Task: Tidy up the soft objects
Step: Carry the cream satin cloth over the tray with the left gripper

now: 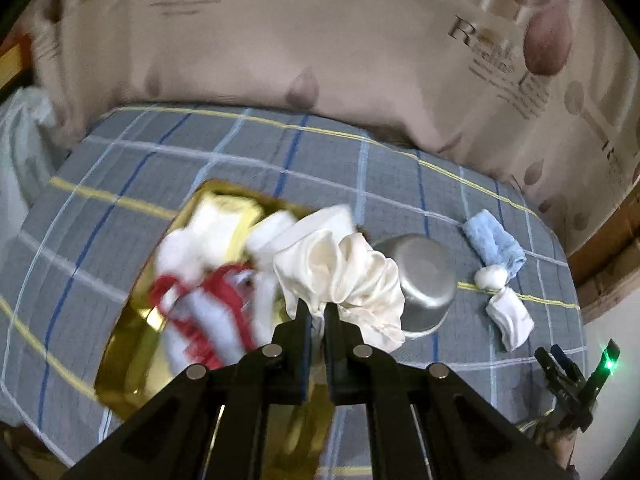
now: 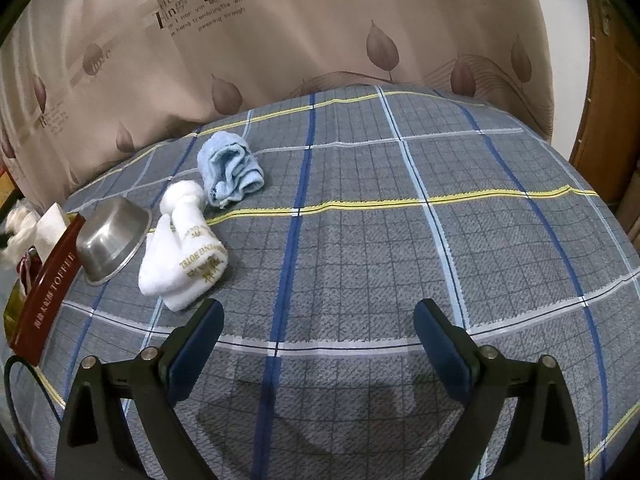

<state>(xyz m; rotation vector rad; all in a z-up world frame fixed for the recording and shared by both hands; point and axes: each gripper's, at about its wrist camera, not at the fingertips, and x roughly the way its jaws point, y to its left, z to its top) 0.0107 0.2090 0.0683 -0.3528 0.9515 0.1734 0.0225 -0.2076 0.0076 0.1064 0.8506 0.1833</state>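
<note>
Cream satin scrunchie (image 1: 344, 280) clenched in left tongs (image 1: 316, 312), hanging over gold tin (image 1: 120, 360) of white cloths, beside steel bowl (image 1: 424, 280). Right tongs (image 2: 318, 320) spread wide, empty, above plaid bed (image 2: 400, 240); white towel (image 2: 188, 264) and blue cloth (image 2: 230, 172) near.

Cream satin scrunchie (image 1: 344, 276); gold-lined tin box (image 1: 120, 376); pale blue terry cloth (image 2: 230, 172) at ten o'clock on grey, blue-and-yellow-checked bedcover (image 2: 360, 216).
</note>
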